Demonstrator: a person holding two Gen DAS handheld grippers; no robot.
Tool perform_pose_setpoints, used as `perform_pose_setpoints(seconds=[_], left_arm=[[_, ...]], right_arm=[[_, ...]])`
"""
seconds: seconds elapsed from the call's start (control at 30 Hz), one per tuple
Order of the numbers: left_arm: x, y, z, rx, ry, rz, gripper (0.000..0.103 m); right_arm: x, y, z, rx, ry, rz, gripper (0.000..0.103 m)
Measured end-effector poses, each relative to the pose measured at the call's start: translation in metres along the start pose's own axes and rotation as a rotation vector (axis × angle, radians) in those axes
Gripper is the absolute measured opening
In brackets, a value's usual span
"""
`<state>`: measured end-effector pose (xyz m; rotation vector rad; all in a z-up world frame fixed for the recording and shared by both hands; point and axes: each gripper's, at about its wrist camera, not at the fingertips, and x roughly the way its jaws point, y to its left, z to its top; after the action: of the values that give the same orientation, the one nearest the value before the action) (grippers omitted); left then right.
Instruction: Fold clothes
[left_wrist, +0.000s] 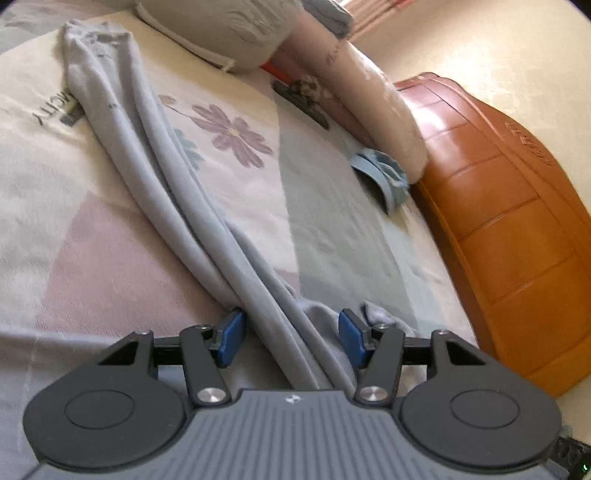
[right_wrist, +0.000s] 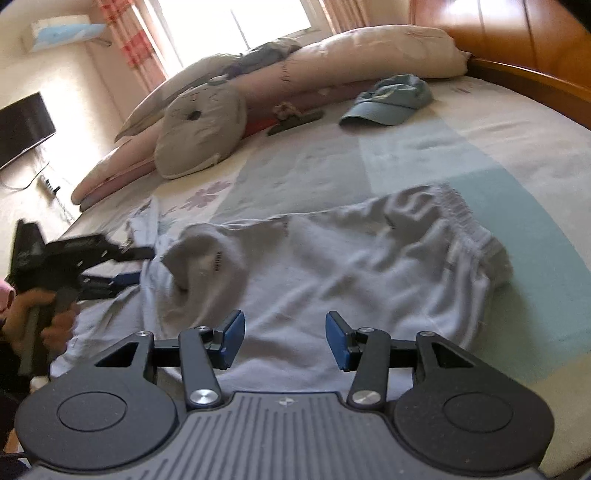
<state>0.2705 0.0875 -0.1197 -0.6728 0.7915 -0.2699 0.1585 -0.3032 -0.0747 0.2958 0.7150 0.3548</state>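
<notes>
A: Near edge first. Left gripper (left_wrist: 291, 339): blue pads apart, grey trousers (left_wrist: 155, 177) running up between them, cloth clear of both pads. Nothing clamped.

B: Right gripper (right_wrist: 285, 339): tongs likewise apart, hovering over the flat seat of the trousers (right_wrist: 332, 266). Whether the pads brush the fabric below, cannot tell.

A: Both views soft with blur. Small dark label on the cloth, unreadable.

B: From the right wrist, the left gripper shows at the picture's left edge, a smeared black shape in a hand (right_wrist: 40, 321), half cut off.

A: Trousers lie on the bed sheet (left_wrist: 110, 258), legs bunched into long folds, waistband (right_wrist: 469, 236) towards the headboard side.

B: Sheet: pale blocks of pink, cream and green, purple flower print (left_wrist: 236, 133). Lettering on it partly covered.

A: Further off: blue cap (right_wrist: 388, 99), grey cushion (right_wrist: 199, 136), long pink bolster (right_wrist: 369, 51).

B: Beyond: orange wooden headboard (left_wrist: 517, 236), checked curtains (right_wrist: 125, 33), bright window washed out, dark screen (right_wrist: 22, 125) on the wall.
</notes>
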Motion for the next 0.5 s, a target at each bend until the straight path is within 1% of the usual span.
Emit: perform_pose_setpoints(seconds=[0.07,0.1,0.17,0.23,0.3,0.4,0.43,0.47,0.5], left_arm=[[-0.001,-0.001,0.0,0.01,0.004,0.012,0.057],[-0.005,-0.003,-0.001,0.024,0.006,0.017,0.06],[-0.014,-0.009,-0.007,0.074,0.007,0.044,0.062],[-0.025,-0.016,-0.012,0.134,0.009,0.091,0.066],[-0.035,-0.02,-0.019,0.17,0.029,0.144,0.078],[-0.048,-0.026,-0.029,0.223,0.06,0.225,0.083],[-0.05,-0.026,-0.032,0.238,0.072,0.25,0.084],[-0.052,-0.026,-0.035,0.256,0.085,0.278,0.084],[-0.053,-0.025,-0.038,0.273,0.096,0.302,0.084]], right_arm=[[0.001,0.006,0.0,-0.01,0.002,0.015,0.054],[0.001,0.01,0.0,-0.019,0.003,0.022,0.054],[0.001,0.018,0.0,-0.043,0.007,0.038,0.053],[0.003,0.029,0.001,-0.085,0.009,0.051,0.053],[0.006,0.043,0.002,-0.135,0.015,0.067,0.053],[0.015,0.067,0.004,-0.227,0.028,0.1,0.051],[0.019,0.075,0.005,-0.257,0.036,0.116,0.05],[0.024,0.084,0.005,-0.293,0.041,0.128,0.047],[0.03,0.094,0.004,-0.339,0.048,0.139,0.04]])
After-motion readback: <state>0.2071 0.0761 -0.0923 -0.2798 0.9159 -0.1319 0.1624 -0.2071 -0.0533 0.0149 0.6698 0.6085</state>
